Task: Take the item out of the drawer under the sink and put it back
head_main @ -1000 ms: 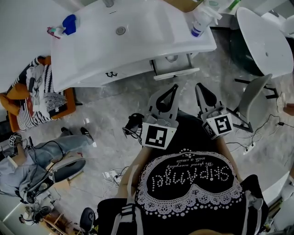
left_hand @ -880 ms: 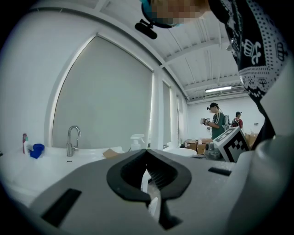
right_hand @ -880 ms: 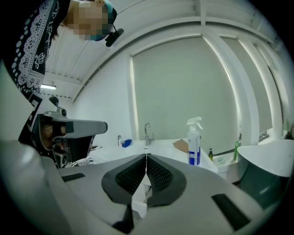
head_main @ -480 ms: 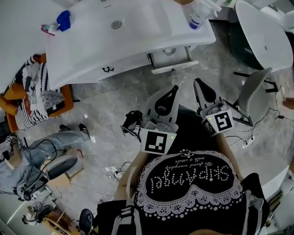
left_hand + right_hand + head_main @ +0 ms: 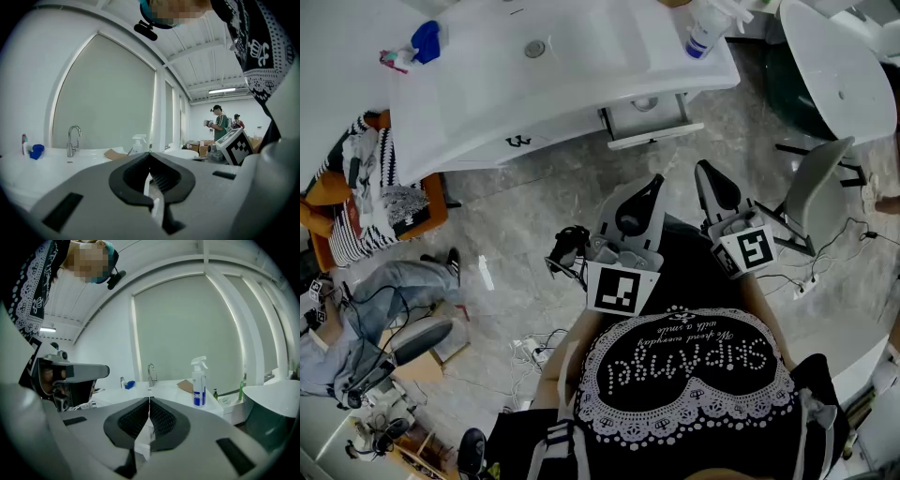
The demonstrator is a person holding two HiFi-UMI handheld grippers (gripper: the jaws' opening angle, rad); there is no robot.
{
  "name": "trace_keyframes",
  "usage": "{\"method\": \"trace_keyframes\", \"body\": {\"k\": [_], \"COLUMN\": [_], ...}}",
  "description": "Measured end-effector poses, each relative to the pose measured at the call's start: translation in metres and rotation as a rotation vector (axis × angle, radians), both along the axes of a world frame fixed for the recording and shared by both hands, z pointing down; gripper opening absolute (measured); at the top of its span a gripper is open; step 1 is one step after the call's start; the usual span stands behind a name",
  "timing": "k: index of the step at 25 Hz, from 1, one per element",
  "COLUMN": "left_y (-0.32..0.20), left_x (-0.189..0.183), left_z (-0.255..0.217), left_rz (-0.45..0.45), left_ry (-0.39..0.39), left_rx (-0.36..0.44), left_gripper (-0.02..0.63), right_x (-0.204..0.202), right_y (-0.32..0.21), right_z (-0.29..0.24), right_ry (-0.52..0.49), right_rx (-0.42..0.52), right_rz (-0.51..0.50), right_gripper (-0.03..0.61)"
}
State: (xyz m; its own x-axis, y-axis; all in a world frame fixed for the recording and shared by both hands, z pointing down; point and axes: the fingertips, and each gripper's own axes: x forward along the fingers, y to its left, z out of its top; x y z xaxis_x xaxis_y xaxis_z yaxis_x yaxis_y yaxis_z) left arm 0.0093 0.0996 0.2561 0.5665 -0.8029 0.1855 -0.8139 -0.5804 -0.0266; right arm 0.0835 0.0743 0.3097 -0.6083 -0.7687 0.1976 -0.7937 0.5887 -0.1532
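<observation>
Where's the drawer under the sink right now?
Head view, upper centre-right: the drawer stands pulled out from under the sink counter's front edge, near its right end, just below and left of the spray bottle.

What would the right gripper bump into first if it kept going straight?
Probably the open drawer under the sink: the right gripper aims about there, with only floor between. Depth is hard to judge.

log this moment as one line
phase: pre-reach | left gripper: shut, empty | right gripper: shut, empty | drawer: open, untouched
</observation>
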Motion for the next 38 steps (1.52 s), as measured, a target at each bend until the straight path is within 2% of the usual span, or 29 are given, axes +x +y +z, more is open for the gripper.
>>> {"method": "trace_keyframes", "body": {"k": [11, 18, 19, 22, 23, 29, 34, 38], "left_y": [-0.009, -0.017, -0.018, -0.025, -0.027, -0.042, -0.045, -0.046], "left_x": [-0.009, -0.017, -0.019, -0.028, -0.031, -0.048, -0.053, -0.052], "left_z": [0.006, 0.013, 0.013, 0.011, 0.012, 0.017, 0.023, 0.031], "left_rz": [-0.018, -0.054, -0.074, -0.219, -0.244, -0.29, -0.323, -0.337], "left_ry": [0.002, -0.02, -0.002, 0.171, 0.195, 0.178, 0.195, 0.2], "left_rx": [-0.024, -0.053, -0.061, -0.108, -0.12, -0.153, -0.191, -0.224], "left_gripper": [0.003, 0.003, 0.003, 0.003, 0.003, 0.003, 0.003, 0.003], "right_x": [-0.004, -0.016, -0.018, -0.024, -0.026, -0.032, -0.036, -0.037], "right_y": [-0.015, -0.046, -0.049, -0.059, -0.062, -0.08, -0.096, -0.107], "right_z": [0.008, 0.032, 0.039, 0.059, 0.065, 0.107, 0.138, 0.167], "right_ry": [0.039, 0.199, 0.225, 0.288, 0.306, 0.382, 0.469, 0.521], "right_rx": [-0.004, 0.039, 0.041, 0.028, 0.025, -0.019, -0.02, -0.067], "right_rz": [-0.027, -0.106, -0.124, -0.188, -0.207, -0.271, -0.321, -0.343], "right_gripper": [0.021, 0.021, 0.021, 0.021, 0.021, 0.023, 0.025, 0.025]}}
